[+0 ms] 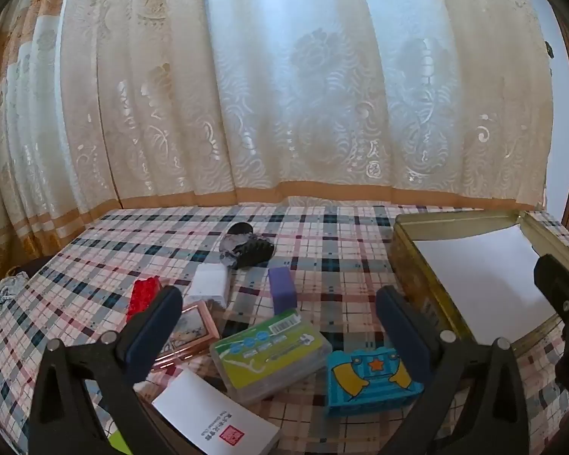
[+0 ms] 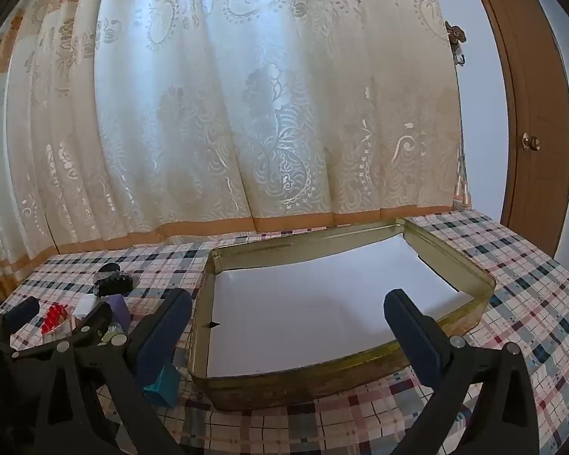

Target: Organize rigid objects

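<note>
— Can you see everything on the checked tablecloth (image 1: 341, 235)?

— Not quite. The left gripper (image 1: 280, 303) stands with jaws wide apart, nothing between the pads, and one finger covers part of the pink-framed case (image 1: 193, 331). The white card (image 1: 216, 413) is cut off at the bottom edge.

— And the dark lump (image 1: 248, 248) at the back?

— Too blurred to name.

— The tin?

— The gold tin (image 2: 470, 265) sits on the right, white-lined. The right gripper (image 2: 288, 311) hangs gaping over it, holding nothing. The blue block (image 1: 368, 379) lies just beside the tin.
</note>
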A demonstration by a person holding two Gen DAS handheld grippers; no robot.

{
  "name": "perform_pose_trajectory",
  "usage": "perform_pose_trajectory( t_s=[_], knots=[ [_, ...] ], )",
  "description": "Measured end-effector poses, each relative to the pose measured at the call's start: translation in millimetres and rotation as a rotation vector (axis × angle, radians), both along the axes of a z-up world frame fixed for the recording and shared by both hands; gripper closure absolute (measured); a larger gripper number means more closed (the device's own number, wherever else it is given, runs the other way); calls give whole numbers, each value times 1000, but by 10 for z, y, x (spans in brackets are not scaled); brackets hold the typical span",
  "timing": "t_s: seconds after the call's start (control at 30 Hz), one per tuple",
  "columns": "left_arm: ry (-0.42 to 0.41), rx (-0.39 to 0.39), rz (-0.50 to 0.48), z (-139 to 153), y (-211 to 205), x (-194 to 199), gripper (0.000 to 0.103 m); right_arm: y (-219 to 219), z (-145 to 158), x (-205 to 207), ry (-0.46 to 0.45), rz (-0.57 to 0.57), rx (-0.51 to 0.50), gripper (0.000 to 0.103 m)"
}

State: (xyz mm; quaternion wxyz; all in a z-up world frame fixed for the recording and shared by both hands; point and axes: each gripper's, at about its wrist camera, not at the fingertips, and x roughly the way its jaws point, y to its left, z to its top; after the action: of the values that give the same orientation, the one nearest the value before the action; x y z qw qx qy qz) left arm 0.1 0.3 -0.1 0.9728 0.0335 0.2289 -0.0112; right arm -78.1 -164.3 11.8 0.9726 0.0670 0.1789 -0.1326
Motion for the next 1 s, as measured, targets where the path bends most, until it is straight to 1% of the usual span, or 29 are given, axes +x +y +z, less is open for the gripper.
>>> perform_pose_trajectory(
  t_s=[0.13, 0.2, 0.23, 0.3, 0.43, 1.0],
  knots=[
    [1, -3, 1, 2, -8, -13, 0, 9, -18, 14, 0, 6, 8, 0],
    [14, -10, -1, 2, -4, 2, 0, 14, -30, 33, 5, 9, 6, 0],
    [16, -12, 0, 2, -2, 3, 0, -6, 23, 11, 5, 10, 5, 0],
    [20, -19, 2, 2, 8, 7, 0, -14, 29, 4, 6, 9, 6, 0],
    [18, -13, 5, 2, -8, 0, 0, 28, -3, -3, -2, 5, -6, 0],
    [24, -17, 5, -54, 16, 35, 0, 16, -23, 3, -4, 8, 4, 0]
  ],
)
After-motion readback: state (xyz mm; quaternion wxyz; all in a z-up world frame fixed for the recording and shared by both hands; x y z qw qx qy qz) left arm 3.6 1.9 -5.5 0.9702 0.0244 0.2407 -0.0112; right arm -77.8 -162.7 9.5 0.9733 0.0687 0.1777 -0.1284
